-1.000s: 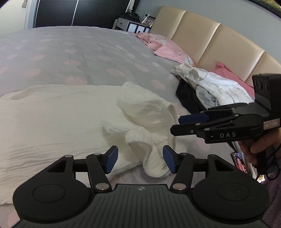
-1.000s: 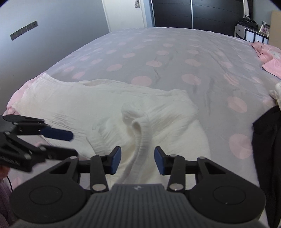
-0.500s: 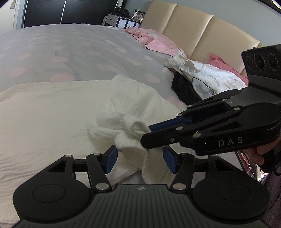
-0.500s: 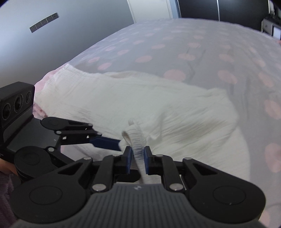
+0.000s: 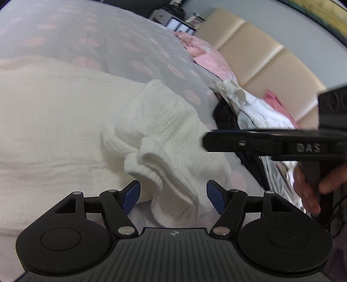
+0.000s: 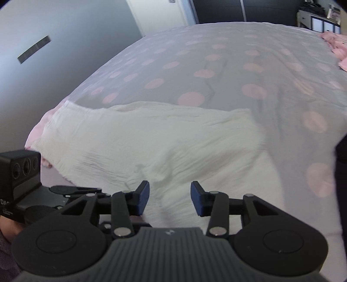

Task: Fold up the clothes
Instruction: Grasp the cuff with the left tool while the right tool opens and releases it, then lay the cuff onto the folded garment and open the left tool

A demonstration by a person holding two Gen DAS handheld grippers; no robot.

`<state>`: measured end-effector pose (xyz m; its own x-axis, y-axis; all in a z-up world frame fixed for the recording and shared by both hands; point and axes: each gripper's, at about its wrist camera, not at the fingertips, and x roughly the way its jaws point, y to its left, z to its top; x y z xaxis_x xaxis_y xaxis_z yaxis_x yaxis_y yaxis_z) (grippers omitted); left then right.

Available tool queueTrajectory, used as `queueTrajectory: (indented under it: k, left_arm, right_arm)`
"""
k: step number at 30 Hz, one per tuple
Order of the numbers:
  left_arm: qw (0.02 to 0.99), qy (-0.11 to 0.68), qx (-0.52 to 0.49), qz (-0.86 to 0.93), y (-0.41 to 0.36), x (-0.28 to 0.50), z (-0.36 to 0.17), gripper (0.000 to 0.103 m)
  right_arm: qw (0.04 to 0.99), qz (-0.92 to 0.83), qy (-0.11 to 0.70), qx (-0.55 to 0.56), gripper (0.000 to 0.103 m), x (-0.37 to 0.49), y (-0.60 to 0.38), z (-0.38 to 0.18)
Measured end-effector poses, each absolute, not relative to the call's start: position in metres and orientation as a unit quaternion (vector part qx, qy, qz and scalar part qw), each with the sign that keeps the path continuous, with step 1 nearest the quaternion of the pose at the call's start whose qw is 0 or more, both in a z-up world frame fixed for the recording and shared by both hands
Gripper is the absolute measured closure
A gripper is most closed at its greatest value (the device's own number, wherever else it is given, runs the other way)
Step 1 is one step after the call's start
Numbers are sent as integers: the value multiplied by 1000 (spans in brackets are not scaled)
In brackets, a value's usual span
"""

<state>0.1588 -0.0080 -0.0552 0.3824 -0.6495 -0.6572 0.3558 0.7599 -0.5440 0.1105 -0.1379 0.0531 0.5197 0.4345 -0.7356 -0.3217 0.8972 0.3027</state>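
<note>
we log the left gripper (image 5: 172, 196) with its blue pads spread wide, nothing between them pinched; the elastic cuff (image 5: 158, 171) of the white garment (image 5: 65, 121) lies in the gap, touching neither pad as far as we can tell. the garment's crinkled sleeve (image 5: 164, 123) bunches up toward 12 o'clock from the cuff, and the body of the garment spreads flat toward 9 o'clock across the bed.

in the left wrist view the right gripper (image 5: 249, 142) enters from 3 o'clock, seen side-on and blurred; a bare hand (image 5: 312, 186) grips its handle at 4 o'clock. from the right wrist view we see the right gripper (image 6: 169, 198) with pads well apart and empty, held over the white garment (image 6: 151, 138), which fills the lower middle of that view. part of the left gripper's body (image 6: 23, 173) shows at 8 o'clock there.

the grey bedspread with pink dots (image 6: 227, 71) runs toward 12 o'clock beyond the garment. in the left wrist view a pile of other clothes sits at 2 o'clock: a white garment with grey (image 5: 256, 108) over a black one (image 5: 225, 117), with pink clothing (image 5: 208, 60) farther up, near the beige padded headboard (image 5: 260, 58). a dark wardrobe (image 6: 249, 9) stands at 12 o'clock in the right wrist view.
</note>
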Motion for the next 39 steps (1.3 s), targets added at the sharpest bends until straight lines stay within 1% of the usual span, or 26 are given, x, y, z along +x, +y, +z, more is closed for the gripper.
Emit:
queueTrajectory:
  k: [5, 9, 10, 12, 14, 16, 18, 19, 25, 29, 35, 39]
  left_arm:
    - [820, 470, -193, -262, -5, 166, -68, 36]
    - [831, 458, -184, -257, -14, 167, -67, 36]
    - [833, 454, -181, -259, -16, 167, -66, 38]
    - [836, 448, -175, -264, -18, 168, -63, 54]
    - [836, 444, -170, -272, -18, 170, -58, 76]
    - [839, 437, -165, -280, -17, 171, -51, 90]
    - [847, 417, -149, -293, -18, 169, -36, 90]
    - [852, 407, -138, -299, -19, 169, -28, 90]
    - [875, 361, -110, -303, -14, 175, 32, 91]
    - [885, 350, -82, -296, -2, 180, 70, 92]
    - [896, 356, -43, -264, 44, 196, 119, 92]
    - [904, 367, 0, -220, 85, 210, 146, 92]
  right_arm:
    - [870, 193, 448, 70, 54, 99, -159, 47]
    - [867, 172, 463, 60, 54, 91, -172, 39]
    - [867, 162, 469, 54, 54, 89, -176, 36]
    - [865, 143, 479, 46, 54, 85, -183, 30]
    - [863, 130, 486, 44, 54, 84, -191, 25]
    - [861, 122, 492, 41, 53, 82, -196, 22]
    - [859, 120, 496, 35, 44, 79, -197, 21]
    - [858, 120, 498, 29, 43, 77, -197, 21]
    - [851, 128, 509, 7, 43, 72, -187, 17]
    - [848, 137, 511, -9, 39, 74, -171, 17]
    - [848, 155, 506, -24, 35, 80, -146, 21]
    - [846, 164, 506, -32, 35, 85, -132, 21]
